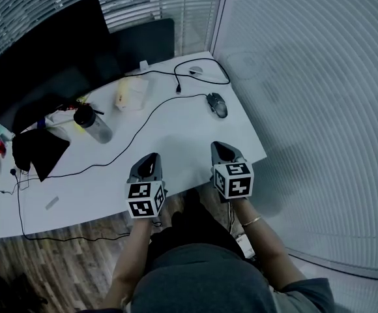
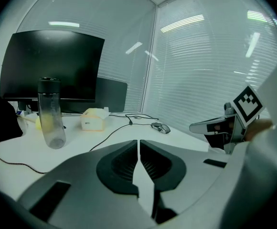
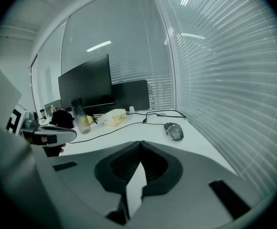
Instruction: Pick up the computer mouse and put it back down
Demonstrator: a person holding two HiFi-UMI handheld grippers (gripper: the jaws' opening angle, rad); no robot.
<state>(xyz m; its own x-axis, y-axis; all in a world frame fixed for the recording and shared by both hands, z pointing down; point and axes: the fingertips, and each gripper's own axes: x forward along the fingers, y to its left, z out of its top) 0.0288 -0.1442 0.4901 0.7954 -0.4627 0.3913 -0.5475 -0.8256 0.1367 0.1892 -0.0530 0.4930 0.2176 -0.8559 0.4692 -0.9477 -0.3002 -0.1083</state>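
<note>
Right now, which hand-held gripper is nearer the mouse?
The right hand-held gripper: the mouse lies just ahead of it, while the left hand-held gripper sits farther off to the side.

Desk [image 1: 182, 142]: white.
Mouse [image 1: 218, 104]: dark grey.
Cable [image 1: 137, 134]: black.
Monitor [image 1: 45, 64]: black.
Bottle [image 1: 98, 129]: clear, with a black cap.
Box [image 1: 131, 94]: pale yellow.
Pouch [image 1: 40, 150]: black.
Floor [image 1: 65, 263]: brown wood grain.
Blinds [image 1: 306, 109]: pale grey horizontal slats.
Left gripper [image 1: 151, 156] and right gripper [image 1: 221, 146]: grey shells with black pads.
Cubes [image 1: 143, 199]: white, with black square markers.
Bracelet [image 1: 252, 221]: gold.
</note>
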